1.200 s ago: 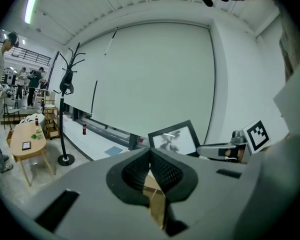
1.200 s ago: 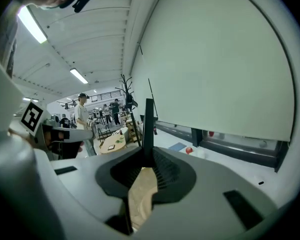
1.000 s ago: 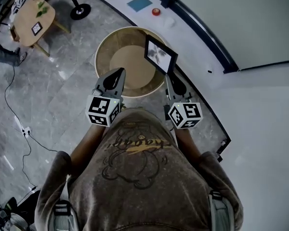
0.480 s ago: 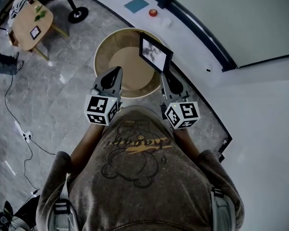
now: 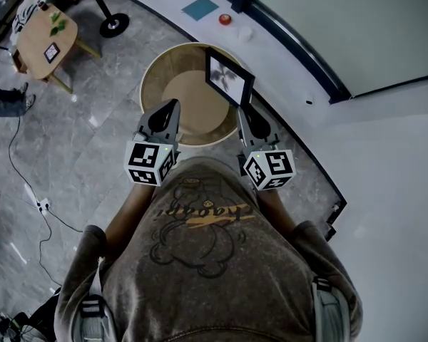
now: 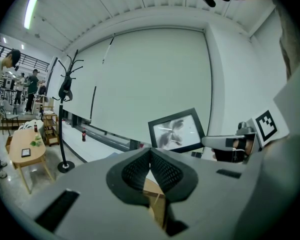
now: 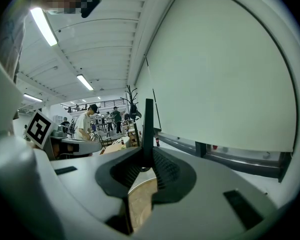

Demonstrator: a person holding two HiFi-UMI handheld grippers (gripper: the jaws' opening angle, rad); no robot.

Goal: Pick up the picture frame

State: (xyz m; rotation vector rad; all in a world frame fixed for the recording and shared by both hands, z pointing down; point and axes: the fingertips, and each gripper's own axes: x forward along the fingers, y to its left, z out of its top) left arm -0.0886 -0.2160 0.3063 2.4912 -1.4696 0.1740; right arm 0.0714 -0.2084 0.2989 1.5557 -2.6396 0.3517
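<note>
Pinches the picture frame (image 5: 229,78) by its lower edge between the jaws of the right gripper (image 5: 242,110). Shows, in the right gripper view, the black frame edge-on and upright between the ribbed pads (image 7: 165,171). Holds the frame in the air over the far right side of the round wooden table (image 5: 189,95), with the glass face turned toward the left gripper (image 5: 174,105). Presses the left gripper's jaws together tip to tip (nothing between them in the left gripper view).

Displays a dark, leaf-like print on white behind the glass, with no legible caption. Bears only black-and-white square patterns on each marker cube (image 5: 148,164), with no letters. Carries script lettering across the person's shirt (image 5: 207,216), too creased to read. Includes a dark bottle (image 6: 83,134) by the far wall, its label too small to read.
</note>
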